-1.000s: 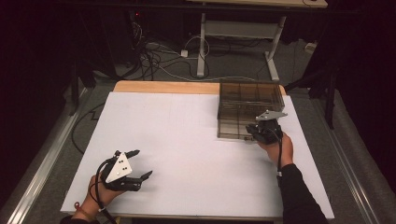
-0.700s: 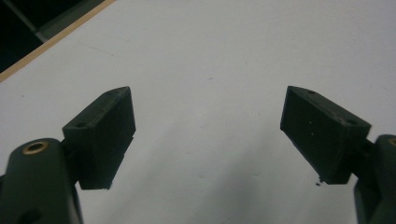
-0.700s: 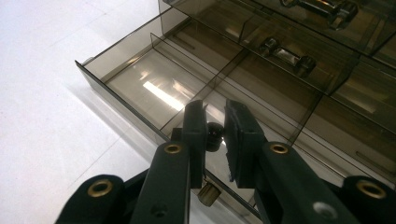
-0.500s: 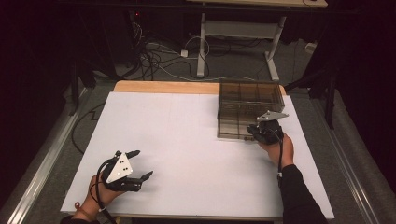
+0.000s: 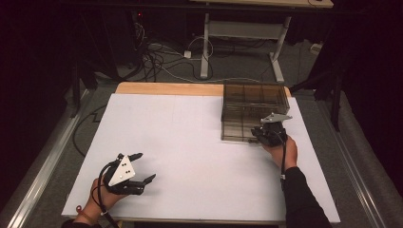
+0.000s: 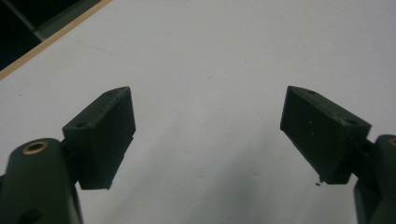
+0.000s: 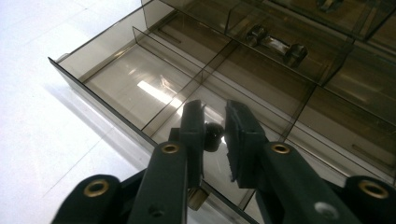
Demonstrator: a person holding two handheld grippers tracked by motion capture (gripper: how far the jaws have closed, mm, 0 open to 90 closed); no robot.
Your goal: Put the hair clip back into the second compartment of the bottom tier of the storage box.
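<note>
smoked, see-through plastic makes up the drawer cabinet (image 5: 254, 108) at the far right of the white table (image 5: 190, 142). the high view gives its place and outline, with the right gripper (image 5: 266, 134) held at its near face. the right gripper view shows what that view cannot: one drawer (image 7: 154, 88) pulled out toward the camera, split by thin dividers into compartments that look empty, and the right gripper's jaws nearly together with a small dark knob (image 7: 212, 135) between them at the drawer's front wall. whether they press on it, i cannot tell. behind, in a closed drawer, lies one shiny metal piece (image 7: 275, 44). there are two grippers: the left gripper (image 5: 130, 173) rests near the table's front left corner, well apart from the cabinet. the left gripper view shows its jaws spread wide over bare white surface.
</note>
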